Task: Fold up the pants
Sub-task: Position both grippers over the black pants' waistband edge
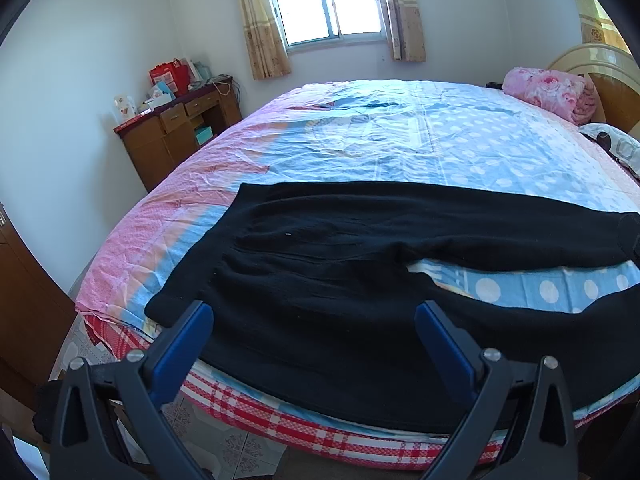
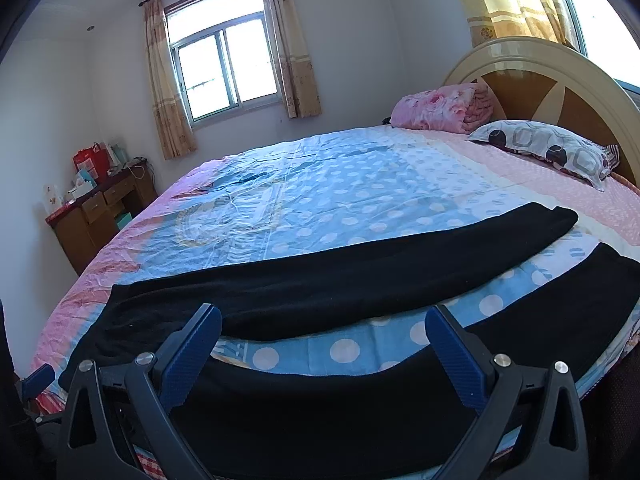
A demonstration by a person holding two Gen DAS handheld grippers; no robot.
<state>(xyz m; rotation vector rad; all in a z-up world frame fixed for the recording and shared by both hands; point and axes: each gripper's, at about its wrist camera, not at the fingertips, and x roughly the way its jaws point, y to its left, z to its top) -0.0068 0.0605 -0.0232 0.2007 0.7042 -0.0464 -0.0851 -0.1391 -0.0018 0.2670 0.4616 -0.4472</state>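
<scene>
Both claws are spread wide with nothing in them: left claw (image 1: 314, 314) over the waist end, right claw (image 2: 323, 318) over the legs. The fuzzy black pants (image 1: 320, 264) lie flat across the crinkly polka-dot bed (image 1: 400, 148). Only the right view shows the patterned pillow (image 2: 552, 148).

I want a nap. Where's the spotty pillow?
The pillow lies at the head of the bed, against the headboard, right side of the right wrist view, beside the pink blanket.

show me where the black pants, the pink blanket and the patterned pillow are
black pants (image 1: 320, 248): left wrist view, on the seat area near the waist.
pink blanket (image 2: 436, 110): right wrist view, on its folded top.
patterned pillow (image 2: 552, 148): right wrist view, on its upper face.
</scene>
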